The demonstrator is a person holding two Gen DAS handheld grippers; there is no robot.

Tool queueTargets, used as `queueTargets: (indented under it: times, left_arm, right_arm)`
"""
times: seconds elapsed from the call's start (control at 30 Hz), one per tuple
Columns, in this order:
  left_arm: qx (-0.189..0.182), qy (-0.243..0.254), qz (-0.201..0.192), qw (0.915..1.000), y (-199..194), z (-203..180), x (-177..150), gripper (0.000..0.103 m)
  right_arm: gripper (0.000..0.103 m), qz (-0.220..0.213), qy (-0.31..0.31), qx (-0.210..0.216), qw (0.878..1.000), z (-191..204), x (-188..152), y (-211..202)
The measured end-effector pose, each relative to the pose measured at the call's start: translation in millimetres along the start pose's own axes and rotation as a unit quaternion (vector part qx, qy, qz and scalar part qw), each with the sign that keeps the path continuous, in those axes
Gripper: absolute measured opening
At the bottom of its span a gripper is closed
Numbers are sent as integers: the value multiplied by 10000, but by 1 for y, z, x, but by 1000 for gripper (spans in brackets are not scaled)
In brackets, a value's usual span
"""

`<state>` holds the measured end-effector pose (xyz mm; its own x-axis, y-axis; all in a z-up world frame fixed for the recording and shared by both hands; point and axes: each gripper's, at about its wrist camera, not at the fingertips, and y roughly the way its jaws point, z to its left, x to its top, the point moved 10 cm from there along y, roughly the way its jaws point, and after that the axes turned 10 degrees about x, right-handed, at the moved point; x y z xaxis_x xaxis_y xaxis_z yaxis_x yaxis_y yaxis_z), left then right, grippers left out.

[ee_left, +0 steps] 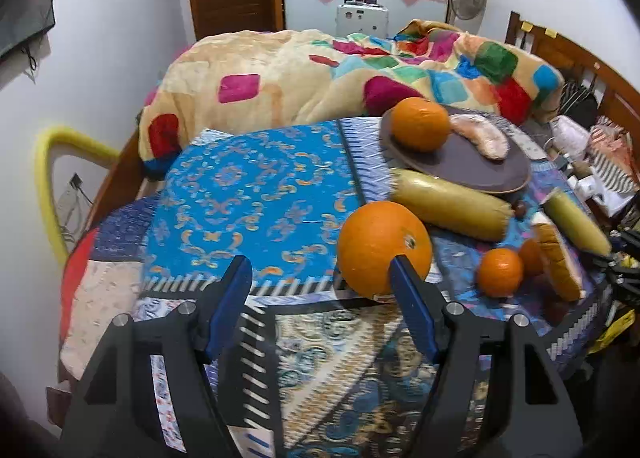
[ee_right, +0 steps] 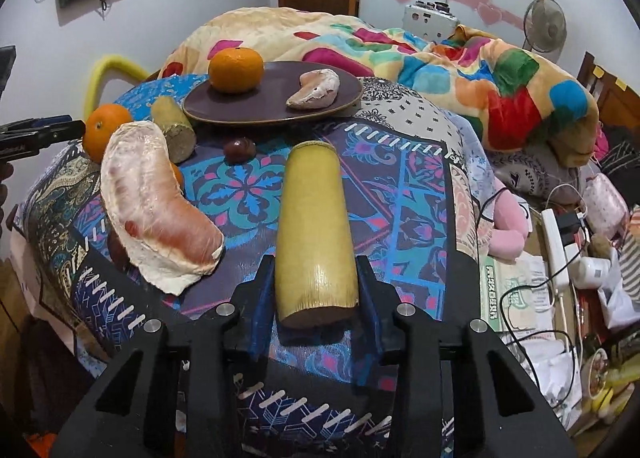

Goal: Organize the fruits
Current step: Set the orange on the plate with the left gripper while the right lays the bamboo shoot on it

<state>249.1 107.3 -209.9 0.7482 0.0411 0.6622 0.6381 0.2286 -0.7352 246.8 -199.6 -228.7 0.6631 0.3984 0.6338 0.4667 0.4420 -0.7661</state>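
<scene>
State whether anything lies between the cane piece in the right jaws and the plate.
Only a small brown nut lies left of the line from the cane piece to the plate; straight ahead is bare cloth.

Left gripper (ee_left: pixel 320 270): black angular plastic frame w/ triangular cutouts, blue pads on fingers (ee_left: pixel 414 314), round silver screws on top. Right gripper (ee_right: pixel 316 286): same build, black frame, blue pads (ee_right: pixel 262 314), silver screws. No cables, skin or sleeves visible.
</scene>
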Motion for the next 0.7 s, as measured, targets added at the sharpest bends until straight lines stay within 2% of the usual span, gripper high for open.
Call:
queueTargets:
  times: [0.2,0.4,0.6,0.7]
  left_arm:
    - [-78,60,151,9998,9,-1,-4,72]
    - [-223,318,97,9992,15,-22,-1,79]
    - [-287,492,126,9983,28,-39,5,79]
    - [-329,475,188,9982,36,-43,6,79]
  right_arm:
    - [41,-43,-38,-78,10000,-2,11,4]
    - [41,-29,7,0,10000,-5,24,19]
    - [41,-42,127,137,9998,-8,34,31]
    - [34,-50,124,244,9996,-5,39,34]
